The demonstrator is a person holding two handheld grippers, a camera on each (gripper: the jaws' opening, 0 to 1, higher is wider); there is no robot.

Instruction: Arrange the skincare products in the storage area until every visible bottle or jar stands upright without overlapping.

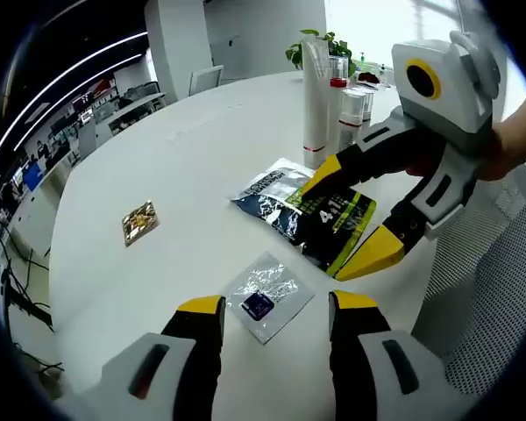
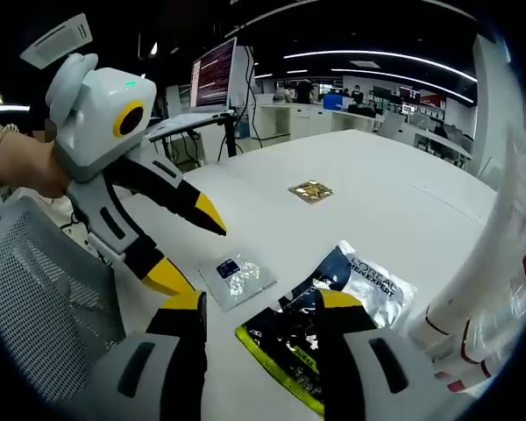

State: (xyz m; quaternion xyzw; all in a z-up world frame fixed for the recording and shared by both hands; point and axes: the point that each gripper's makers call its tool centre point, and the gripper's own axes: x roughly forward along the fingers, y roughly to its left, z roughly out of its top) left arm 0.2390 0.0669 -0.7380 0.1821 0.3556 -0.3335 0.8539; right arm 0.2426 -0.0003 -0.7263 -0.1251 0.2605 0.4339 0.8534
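On table (image 1: 158, 158): small sachet (image 1: 265, 296) beside big pouch (image 1: 311, 215), bottles (image 1: 333, 110) behind, packet (image 1: 140, 221) well apart.

- Dark sachet pack (image 1: 311, 215): right gripper (image 1: 355, 219) is covering part of its upper edge in the left gripper view; in the right gripper view the pack's (image 2: 324, 329) near end is lying hidden behind the right gripper's own jaws
- Tall white tube (image 2: 500, 254): blurring badly and running off the right edge in the right gripper view; label unreadable
- Small gold sachet (image 1: 140, 221): print too small to tell
- Bottles behind the white tube (image 1: 355, 101): overlapping one another, labels unreadable
- Mesh chair back (image 2: 44, 281): being cut by the left edge
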